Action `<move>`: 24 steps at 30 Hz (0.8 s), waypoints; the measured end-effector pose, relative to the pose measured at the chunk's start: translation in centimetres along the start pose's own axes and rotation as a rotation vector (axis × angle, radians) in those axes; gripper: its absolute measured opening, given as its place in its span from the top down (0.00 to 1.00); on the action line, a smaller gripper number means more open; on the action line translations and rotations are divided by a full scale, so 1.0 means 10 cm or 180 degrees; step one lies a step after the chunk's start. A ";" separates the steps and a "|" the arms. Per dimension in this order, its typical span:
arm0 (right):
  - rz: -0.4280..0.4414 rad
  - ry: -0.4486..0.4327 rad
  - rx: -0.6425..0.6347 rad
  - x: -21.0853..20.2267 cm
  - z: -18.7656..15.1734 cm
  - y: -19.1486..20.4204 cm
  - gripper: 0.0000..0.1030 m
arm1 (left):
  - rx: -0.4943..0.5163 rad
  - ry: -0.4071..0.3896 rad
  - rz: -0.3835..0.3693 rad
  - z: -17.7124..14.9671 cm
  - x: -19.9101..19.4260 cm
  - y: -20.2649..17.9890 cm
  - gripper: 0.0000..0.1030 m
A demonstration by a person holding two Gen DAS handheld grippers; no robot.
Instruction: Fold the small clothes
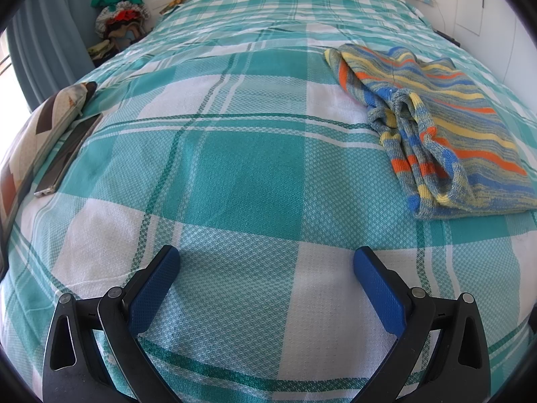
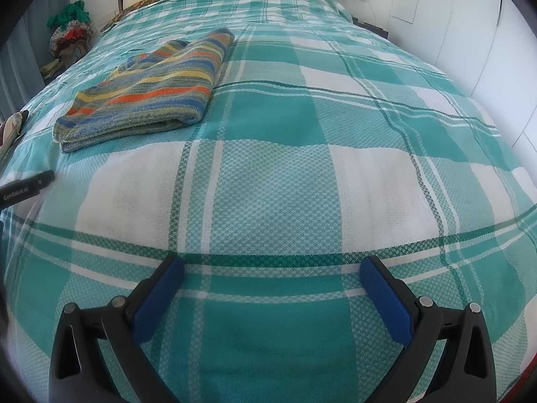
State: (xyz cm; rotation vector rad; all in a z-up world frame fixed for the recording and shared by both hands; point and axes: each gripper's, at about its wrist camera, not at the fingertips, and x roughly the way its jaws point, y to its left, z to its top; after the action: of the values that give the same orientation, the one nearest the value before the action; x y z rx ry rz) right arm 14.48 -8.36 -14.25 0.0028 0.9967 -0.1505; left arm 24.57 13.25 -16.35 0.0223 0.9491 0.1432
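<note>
A bed (image 1: 241, 168) under a teal-and-white checked cover fills both views. The striped sweater (image 2: 147, 90) lies folded on it, to the right of the left gripper (image 1: 266, 265) and to the left of the right gripper (image 2: 272, 273). Both grippers hang over bare cover, fingers wide apart, holding nothing.

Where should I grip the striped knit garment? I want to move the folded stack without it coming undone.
Probably the folded edge of the striped knit garment facing the right gripper. Its layers lie stacked there, so one jaw could slide under the stack and one over. Avoid the bunched sleeve end, which would likely pull loose.
</note>
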 end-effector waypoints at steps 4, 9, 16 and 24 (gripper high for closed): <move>0.0017 -0.0046 -0.0010 -0.01 -0.02 -0.01 0.00 | 0.0007 -0.0001 0.0010 0.00 0.00 0.00 0.00; 0.0099 -0.0046 0.0000 0.00 -0.03 -0.04 0.00 | 0.0008 -0.0002 0.0010 0.00 0.01 0.00 0.00; 0.0152 -0.0054 -0.0020 0.01 -0.03 -0.06 0.00 | 0.0013 -0.0006 0.0017 0.00 0.01 0.00 0.00; 0.0145 0.0119 -0.0148 -0.21 0.21 -0.04 0.00 | -0.0005 0.0040 -0.0085 0.03 -0.30 0.06 0.01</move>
State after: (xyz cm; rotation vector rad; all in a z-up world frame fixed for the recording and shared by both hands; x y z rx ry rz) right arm 15.04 -8.65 -11.32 -0.0142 1.0366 -0.0856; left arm 23.01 13.42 -13.66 0.0073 0.9613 0.1194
